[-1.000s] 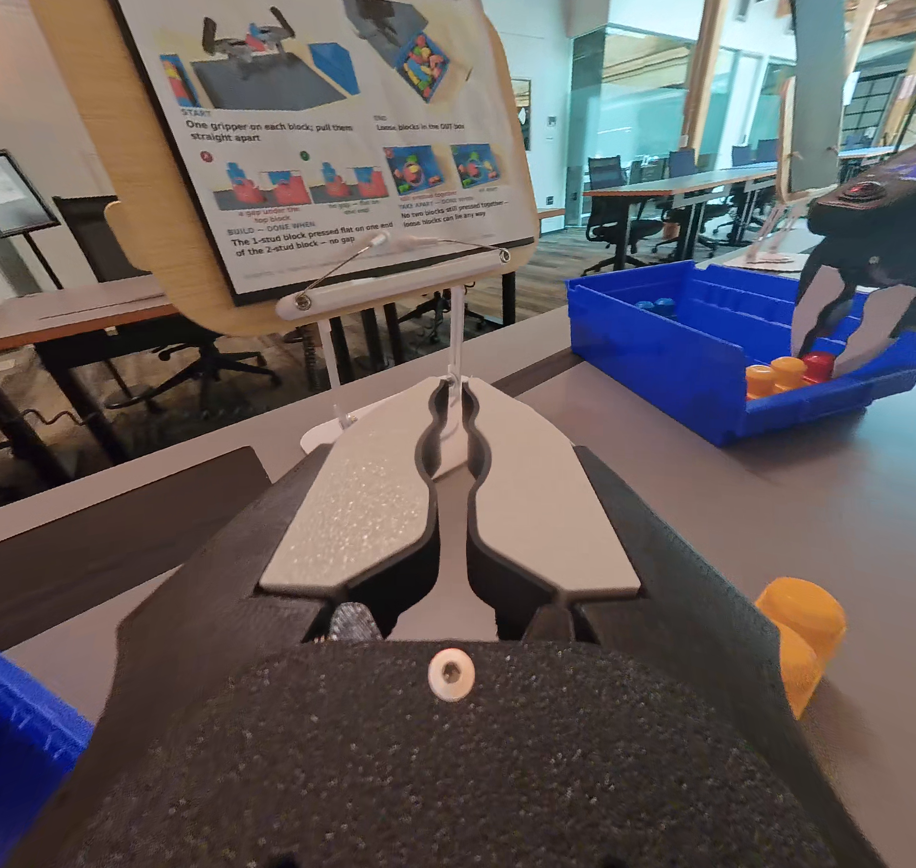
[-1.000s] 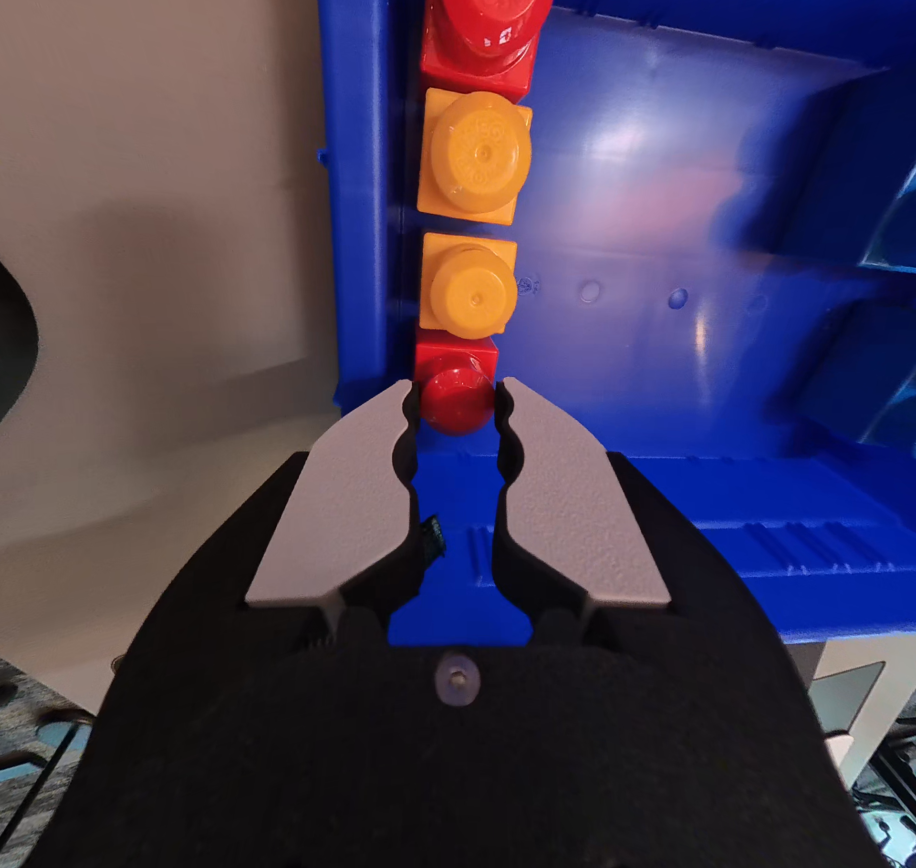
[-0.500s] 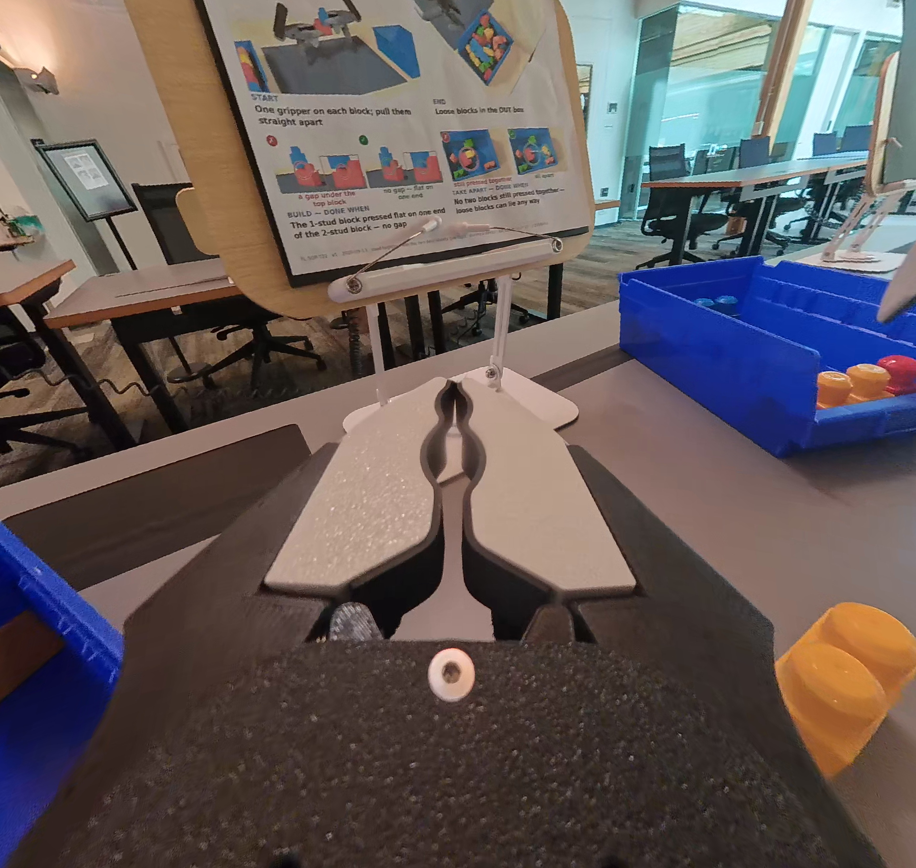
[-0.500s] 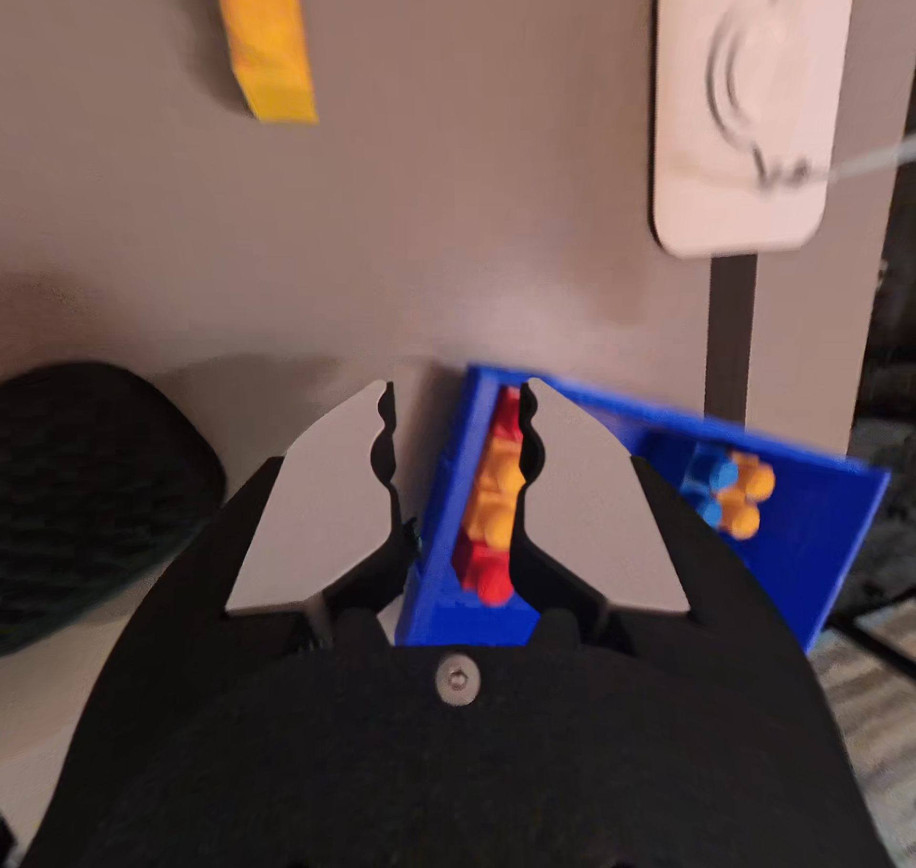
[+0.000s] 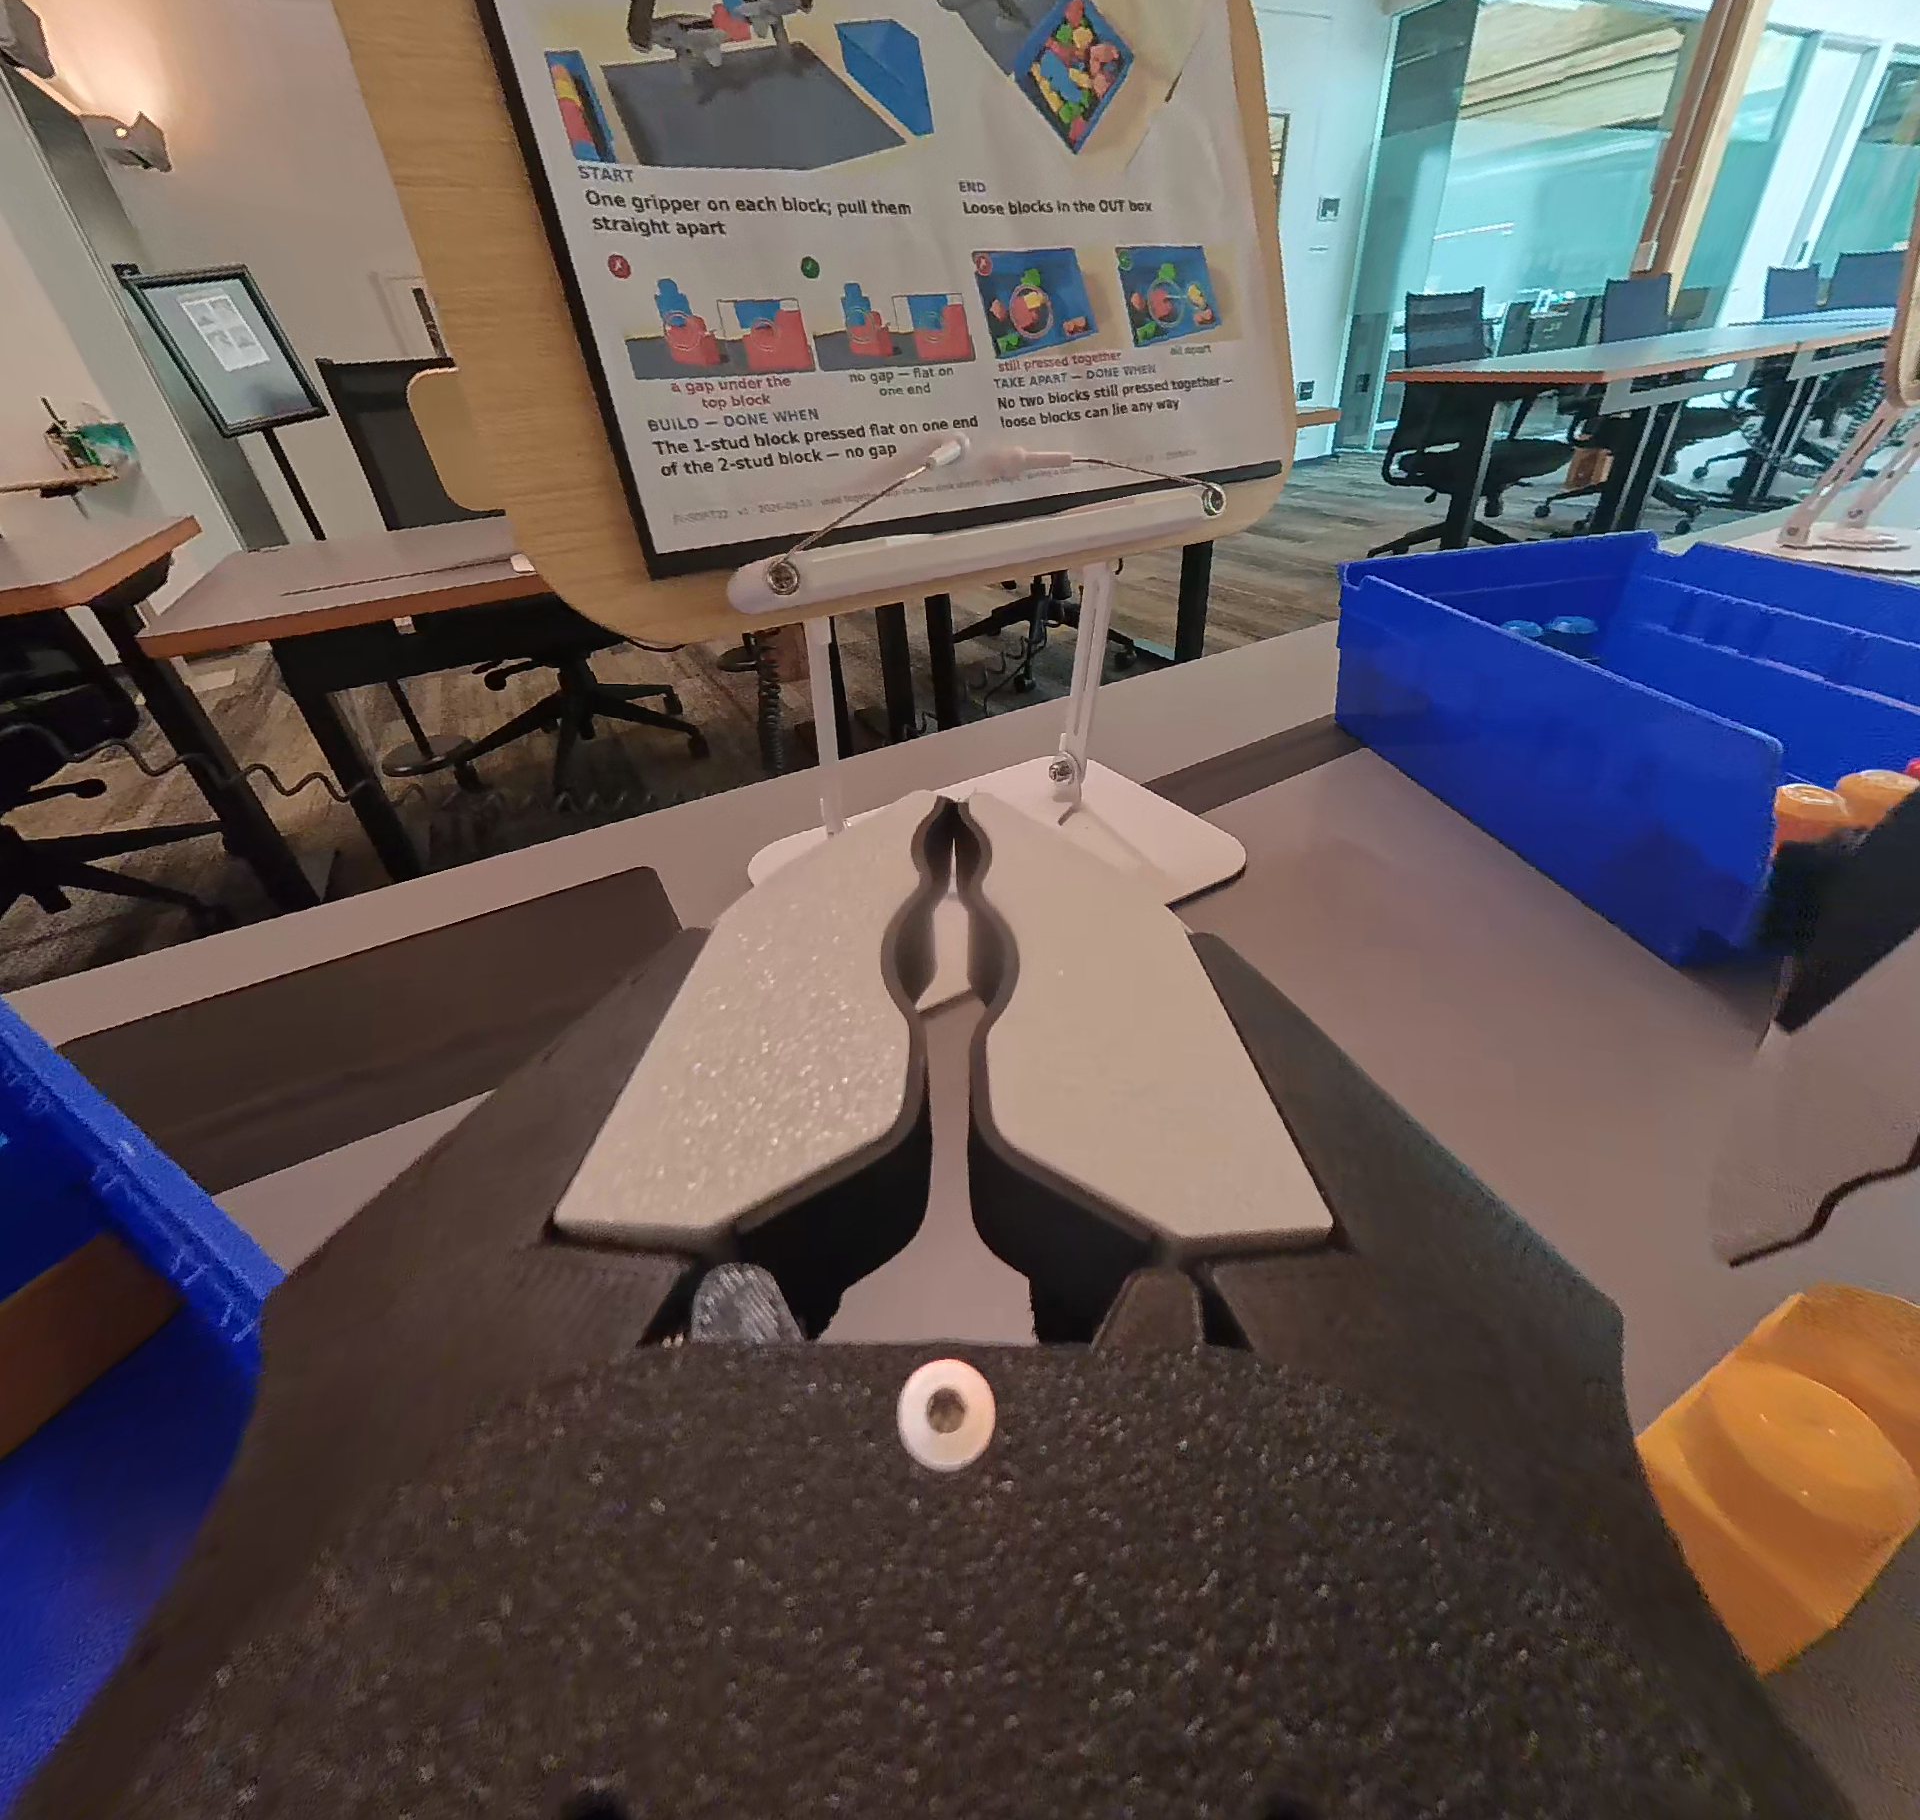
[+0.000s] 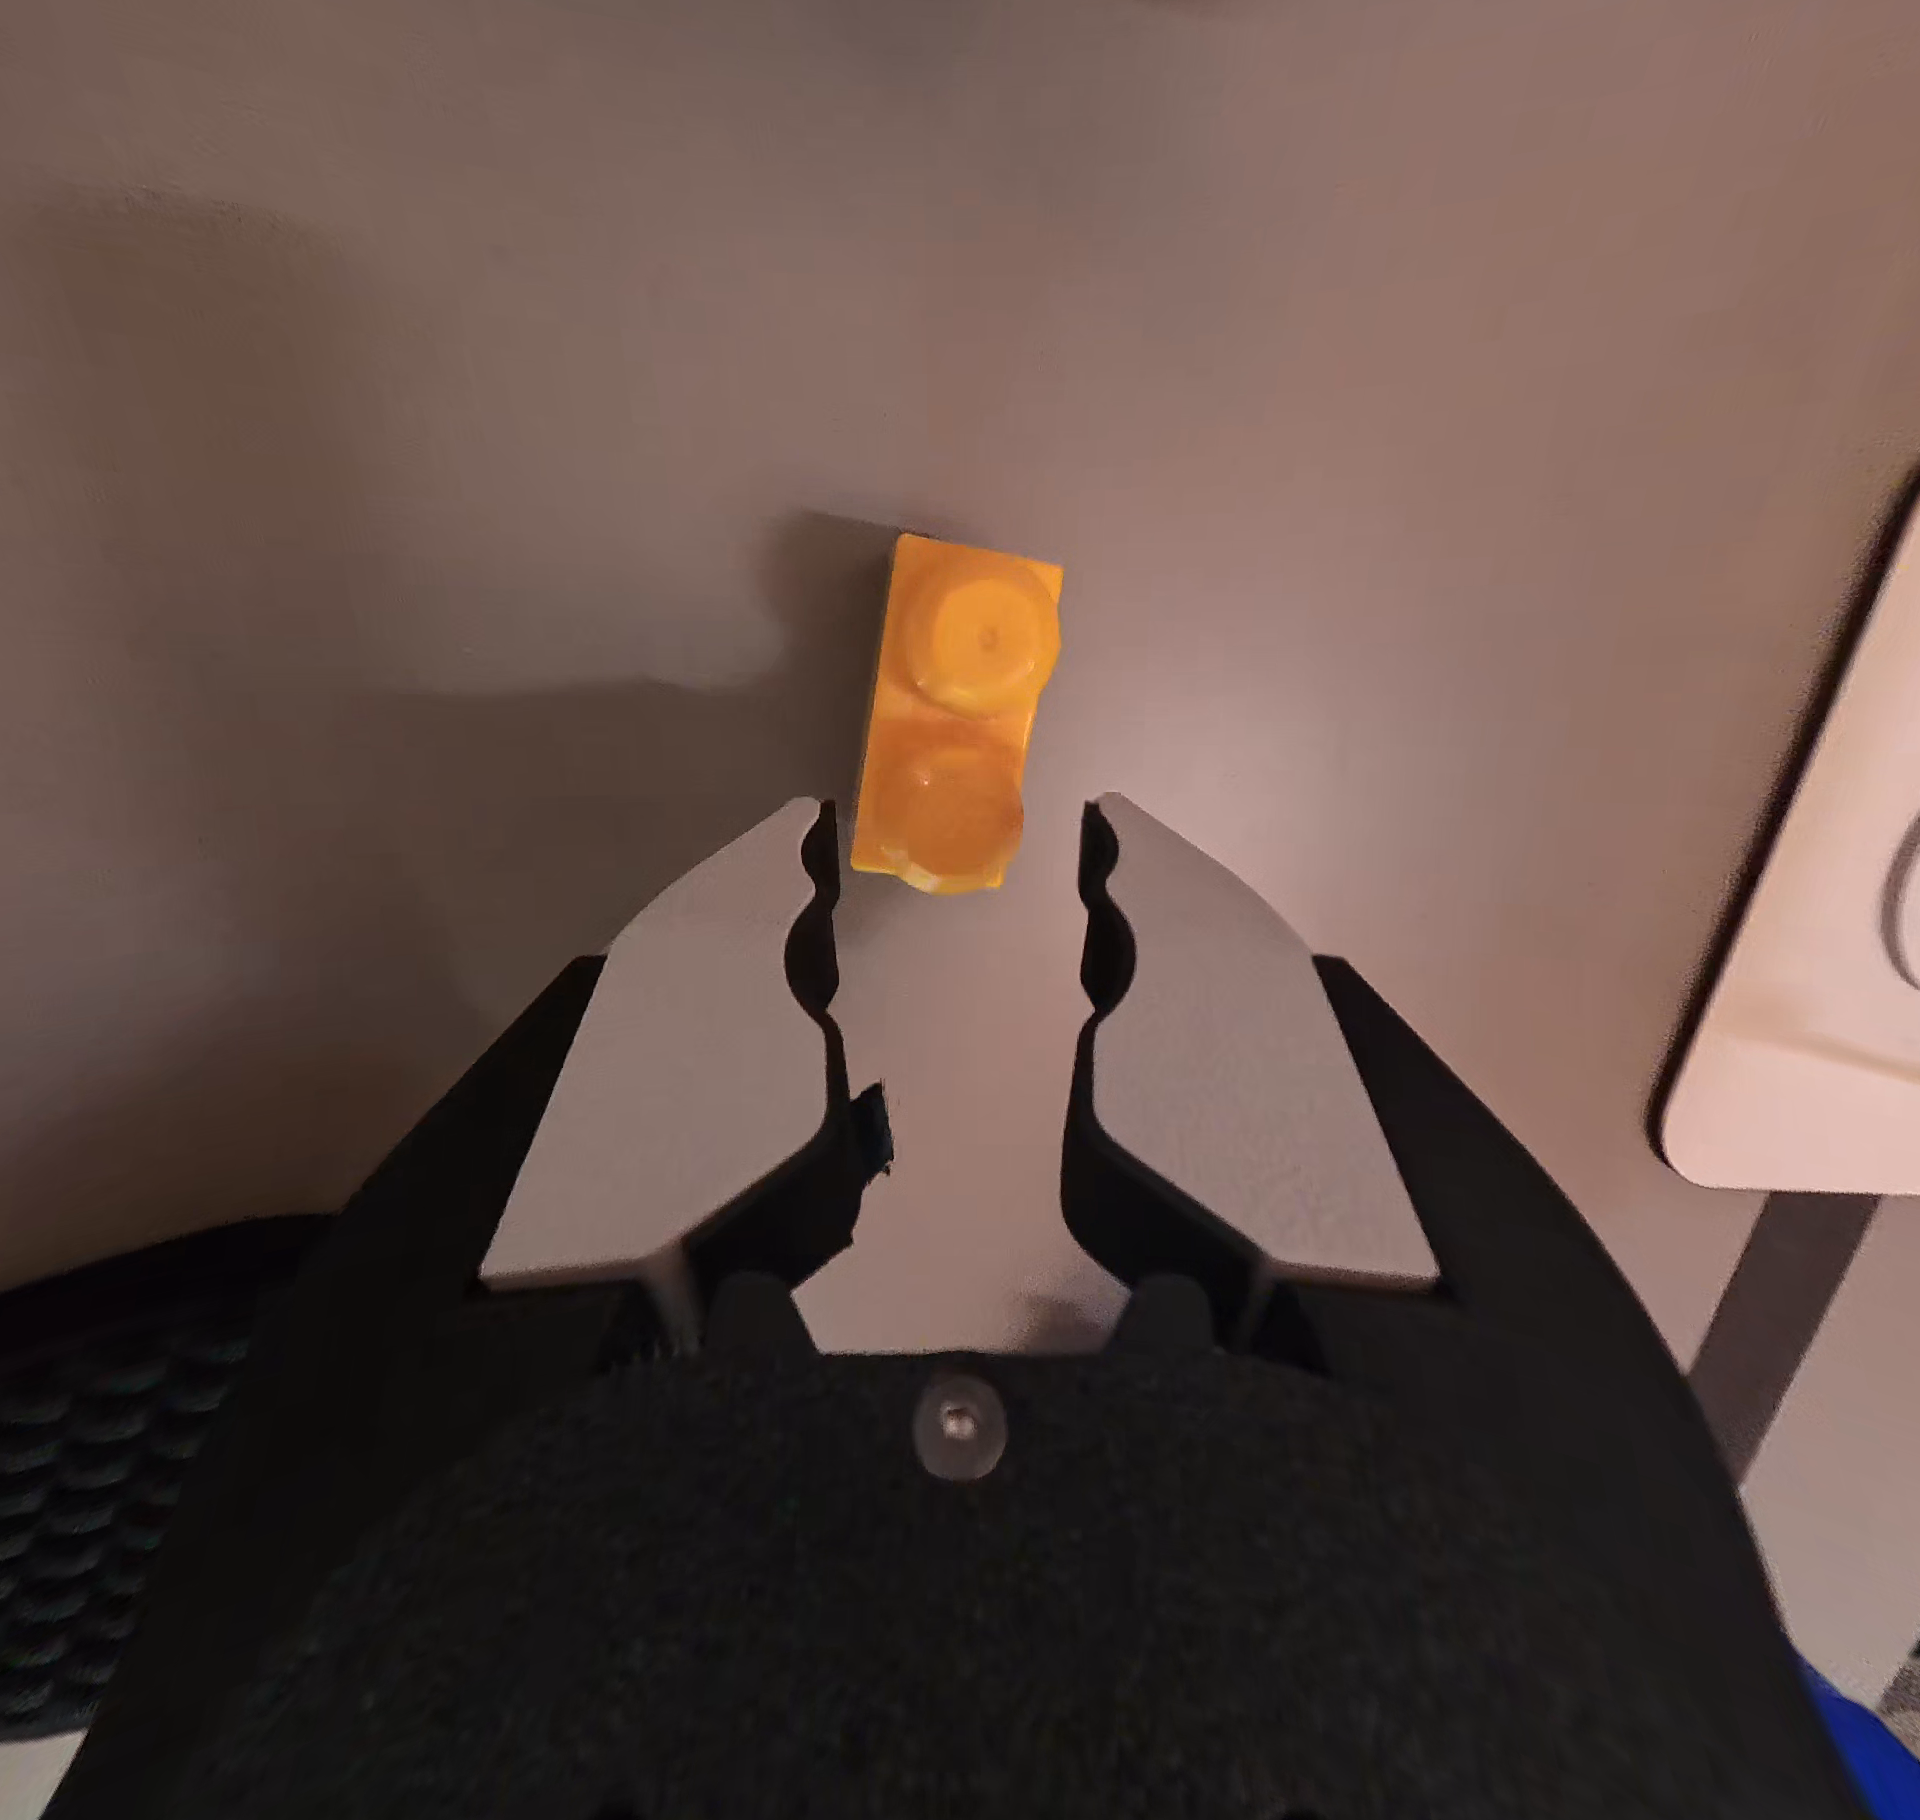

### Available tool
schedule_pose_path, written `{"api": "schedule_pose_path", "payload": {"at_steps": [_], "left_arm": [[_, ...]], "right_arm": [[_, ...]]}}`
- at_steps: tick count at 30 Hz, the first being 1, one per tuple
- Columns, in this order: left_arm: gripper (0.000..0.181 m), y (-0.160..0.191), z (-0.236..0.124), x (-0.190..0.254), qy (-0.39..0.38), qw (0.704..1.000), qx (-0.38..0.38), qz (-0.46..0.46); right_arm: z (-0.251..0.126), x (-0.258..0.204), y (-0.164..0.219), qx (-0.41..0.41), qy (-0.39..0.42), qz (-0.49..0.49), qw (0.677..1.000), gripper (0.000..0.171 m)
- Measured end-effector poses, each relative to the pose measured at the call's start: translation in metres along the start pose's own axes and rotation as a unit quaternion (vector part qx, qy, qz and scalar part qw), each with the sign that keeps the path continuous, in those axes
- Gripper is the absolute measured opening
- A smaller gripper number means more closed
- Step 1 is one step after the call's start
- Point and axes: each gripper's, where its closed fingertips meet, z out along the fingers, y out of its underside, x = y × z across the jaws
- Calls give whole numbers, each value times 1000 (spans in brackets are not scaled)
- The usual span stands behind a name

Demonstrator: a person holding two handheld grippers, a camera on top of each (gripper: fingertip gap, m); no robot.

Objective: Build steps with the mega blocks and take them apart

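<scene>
An orange two-stud block (image 6: 956, 710) lies studs-up on the grey table (image 6: 520, 420). My right gripper (image 6: 956, 812) is open above it, and the block's near end sits between the fingertips without touching them. The same block shows at the lower right of the left wrist view (image 5: 1787, 1458). My left gripper (image 5: 954, 814) is shut and empty, low over the table and pointing at the instruction board's stand. A blue bin (image 5: 1558, 762) at the right holds orange blocks (image 5: 1849, 799) along its near wall.
The instruction board (image 5: 883, 212) stands on a white base (image 5: 1164, 835) just beyond my left fingertips; the base also shows in the right wrist view (image 6: 1818, 939). A second blue bin (image 5: 104, 1355) is at the near left. Office desks and chairs lie beyond the table. Across from one pair of fingers to the other is roughly 20 centimetres.
My right gripper has left the row of blocks in the blue bin, moved over the table to the orange block and opened wider. My left gripper has turned slightly and stays shut.
</scene>
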Motion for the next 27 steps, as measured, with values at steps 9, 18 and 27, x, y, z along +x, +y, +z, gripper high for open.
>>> {"api": "schedule_pose_path", "payload": {"at_steps": [9,18,27], "left_arm": [[0,5,0,-6,-11,1000,-5,-3],[0,13,3,-1,6,1000,-12,-6],[0,22,6,3,20,1000,-22,-2]], "right_arm": [[-11,2,3,-2,-4,-25,1000,29],[-158,90,71,6,134,64,989,29],[-213,146,220,-44,190,198,961,29]]}}
